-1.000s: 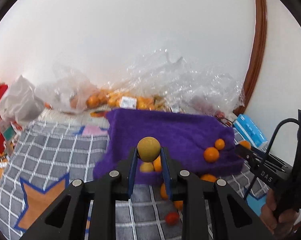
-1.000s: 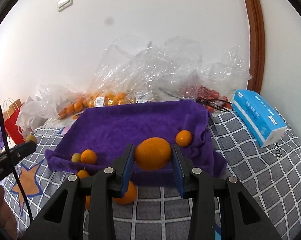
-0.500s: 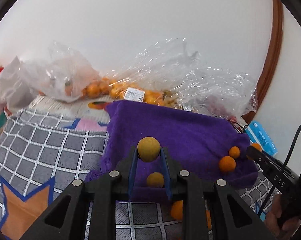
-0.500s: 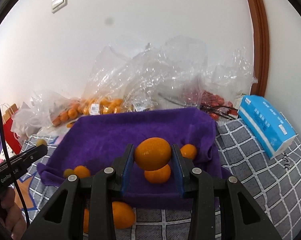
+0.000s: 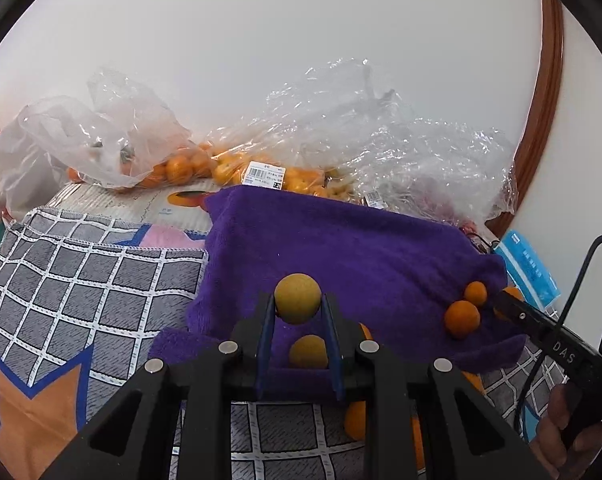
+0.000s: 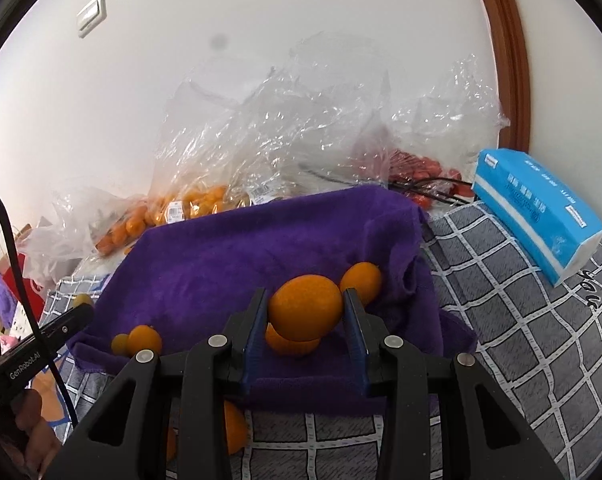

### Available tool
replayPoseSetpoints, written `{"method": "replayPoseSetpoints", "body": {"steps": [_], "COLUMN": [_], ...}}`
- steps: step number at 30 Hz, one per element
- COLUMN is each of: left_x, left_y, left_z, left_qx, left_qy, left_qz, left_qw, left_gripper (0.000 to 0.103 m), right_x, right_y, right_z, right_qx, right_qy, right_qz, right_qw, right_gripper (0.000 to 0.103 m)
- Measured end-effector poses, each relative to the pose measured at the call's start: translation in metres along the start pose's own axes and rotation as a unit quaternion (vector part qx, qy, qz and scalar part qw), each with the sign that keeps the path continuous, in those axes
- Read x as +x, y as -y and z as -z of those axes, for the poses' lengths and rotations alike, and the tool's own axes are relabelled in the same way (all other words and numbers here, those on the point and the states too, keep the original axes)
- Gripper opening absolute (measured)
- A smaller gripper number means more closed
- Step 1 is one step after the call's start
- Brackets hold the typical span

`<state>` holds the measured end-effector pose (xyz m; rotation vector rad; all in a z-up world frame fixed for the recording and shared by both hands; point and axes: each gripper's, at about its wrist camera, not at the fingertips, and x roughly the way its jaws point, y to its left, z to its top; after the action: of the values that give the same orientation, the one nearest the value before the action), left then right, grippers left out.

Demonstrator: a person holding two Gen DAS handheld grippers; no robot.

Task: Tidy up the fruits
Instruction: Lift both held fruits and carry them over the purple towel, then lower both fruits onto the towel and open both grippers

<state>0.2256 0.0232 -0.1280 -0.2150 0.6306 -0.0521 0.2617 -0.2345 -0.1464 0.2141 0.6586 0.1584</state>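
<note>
Purple towel (image 6: 237, 264) covers the checked cloth (image 6: 533, 344); over its near edge the left gripper (image 5: 298, 312) pinches a dull yellow fruit (image 5: 297, 298), the right gripper (image 6: 305, 312) clamps an orange (image 6: 305, 307). Loose oranges (image 5: 462, 318) lie beside them on the towel.

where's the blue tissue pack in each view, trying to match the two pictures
Left wrist: tissue pack at the right edge, partly cut off behind the right gripper's black body, just past the purple towel's right corner.
Right wrist: tissue pack upper right, lying on the checked cloth, in full view.
Shared landmark: the purple towel.
</note>
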Motion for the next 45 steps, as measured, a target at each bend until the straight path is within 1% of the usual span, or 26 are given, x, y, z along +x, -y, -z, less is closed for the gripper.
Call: {"method": "replayPoseSetpoints", "body": {"steps": [2, 6, 11, 18, 25, 29, 38, 42, 45], "left_x": [0.001, 0.004, 0.009, 0.017, 0.026, 0.03, 0.031, 0.031, 0.031], "left_y": [0.0, -0.003, -0.004, -0.008, -0.014, -0.014, -0.012, -0.013, -0.013], "left_z": [0.0, -0.001, 0.0, 0.002, 0.001, 0.002, 0.002, 0.002, 0.002], "left_qx": [-0.001, -0.008, -0.013, -0.025, -0.044, -0.045, -0.039, -0.044, -0.044], "left_qy": [-0.001, -0.002, -0.011, -0.026, -0.046, -0.057, -0.055, -0.055, -0.055], "left_qz": [0.001, 0.003, 0.006, 0.008, 0.016, 0.016, 0.013, 0.017, 0.017], "left_qw": [1.0, 1.0, 0.9998, 0.9993, 0.9979, 0.9972, 0.9976, 0.9974, 0.9974], "left_gripper": [0.023, 0.023, 0.023, 0.023, 0.023, 0.023, 0.023, 0.023, 0.023], "right_x": [0.003, 0.005, 0.008, 0.011, 0.014, 0.015, 0.014, 0.013, 0.012], "right_y": [-0.001, -0.001, -0.005, -0.015, -0.01, -0.011, -0.012, -0.013, -0.014], "right_z": [0.002, 0.004, 0.007, 0.011, 0.01, 0.011, 0.011, 0.011, 0.011], "right_qx": [-0.001, -0.002, -0.009, -0.038, -0.027, -0.028, -0.033, -0.036, -0.04], "right_qy": [-0.008, -0.007, -0.01, -0.012, -0.022, -0.023, -0.023, -0.019, -0.015], "right_qz": [-0.001, -0.001, 0.002, 0.012, 0.012, 0.013, 0.017, 0.017, 0.017], "right_qw": [1.0, 1.0, 1.0, 0.999, 0.999, 0.999, 0.999, 0.999, 0.999], "right_gripper": [0.037, 0.037, 0.037, 0.037, 0.037, 0.037, 0.038, 0.043, 0.044]}}
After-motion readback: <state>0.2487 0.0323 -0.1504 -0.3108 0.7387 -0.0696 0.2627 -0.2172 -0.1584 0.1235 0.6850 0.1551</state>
